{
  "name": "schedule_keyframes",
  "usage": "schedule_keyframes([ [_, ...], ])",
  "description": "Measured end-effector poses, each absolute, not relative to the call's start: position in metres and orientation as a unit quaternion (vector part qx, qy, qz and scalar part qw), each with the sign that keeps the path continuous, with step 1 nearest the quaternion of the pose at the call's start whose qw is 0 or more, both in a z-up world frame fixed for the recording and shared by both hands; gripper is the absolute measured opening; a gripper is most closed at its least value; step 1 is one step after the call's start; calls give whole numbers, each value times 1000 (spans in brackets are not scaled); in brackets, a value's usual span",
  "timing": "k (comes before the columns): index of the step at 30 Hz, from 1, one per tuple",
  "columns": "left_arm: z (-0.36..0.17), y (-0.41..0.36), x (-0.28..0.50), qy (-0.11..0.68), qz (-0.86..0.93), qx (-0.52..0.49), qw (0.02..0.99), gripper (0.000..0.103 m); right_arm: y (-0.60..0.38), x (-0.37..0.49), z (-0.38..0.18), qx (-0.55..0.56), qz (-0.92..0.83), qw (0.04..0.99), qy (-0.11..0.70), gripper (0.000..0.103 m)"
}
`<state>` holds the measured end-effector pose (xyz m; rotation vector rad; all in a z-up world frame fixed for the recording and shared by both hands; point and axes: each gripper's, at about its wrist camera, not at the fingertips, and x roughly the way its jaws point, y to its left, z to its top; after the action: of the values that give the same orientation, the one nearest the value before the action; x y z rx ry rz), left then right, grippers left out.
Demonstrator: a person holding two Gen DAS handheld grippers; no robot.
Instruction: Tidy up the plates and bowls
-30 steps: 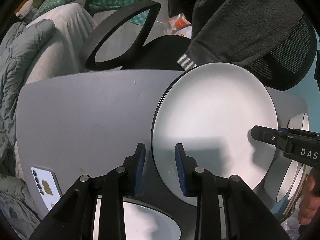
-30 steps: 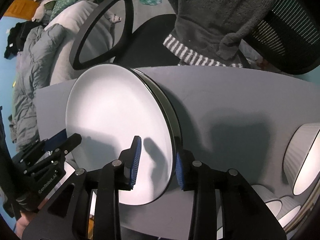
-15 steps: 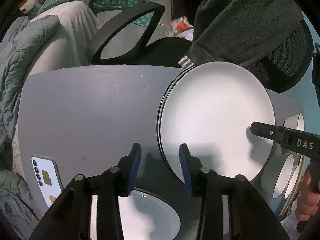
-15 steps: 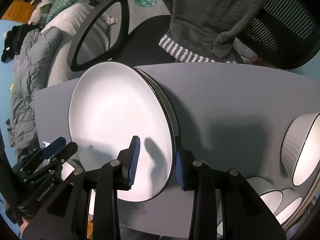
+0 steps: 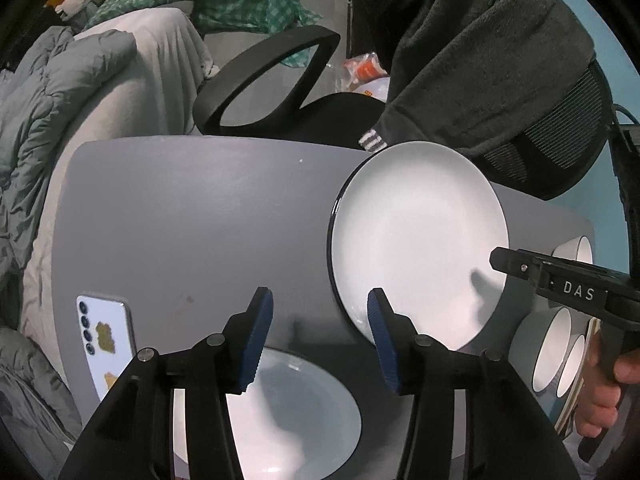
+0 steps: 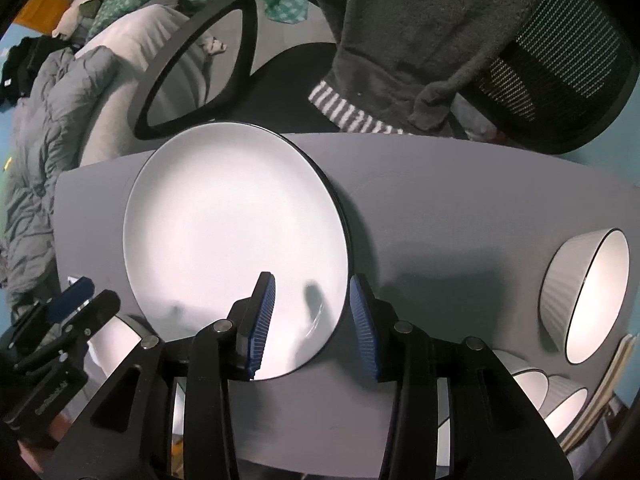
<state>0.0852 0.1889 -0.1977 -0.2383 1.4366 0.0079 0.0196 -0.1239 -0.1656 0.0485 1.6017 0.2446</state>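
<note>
Glossy ceramic plate (image 6: 232,232), matt gray table (image 5: 192,216), ribbed bowl (image 6: 576,292), fleecy cloth (image 5: 472,64).

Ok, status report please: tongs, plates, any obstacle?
Both tongs open, left, right, holding nothing. White plate stacked on table. Phone near left tongs, not blocking.

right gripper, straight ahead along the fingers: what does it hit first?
Most likely the near rim of the white plate; the right gripper is open with that edge between its fingers. Depth unclear.
</note>
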Motion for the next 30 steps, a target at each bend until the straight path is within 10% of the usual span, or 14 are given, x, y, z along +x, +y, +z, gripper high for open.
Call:
schedule_keyframes([
  [30,-119,259,-45,601,93,-131,783,70,-72,-97,-82,-83,186,720,664,55],
])
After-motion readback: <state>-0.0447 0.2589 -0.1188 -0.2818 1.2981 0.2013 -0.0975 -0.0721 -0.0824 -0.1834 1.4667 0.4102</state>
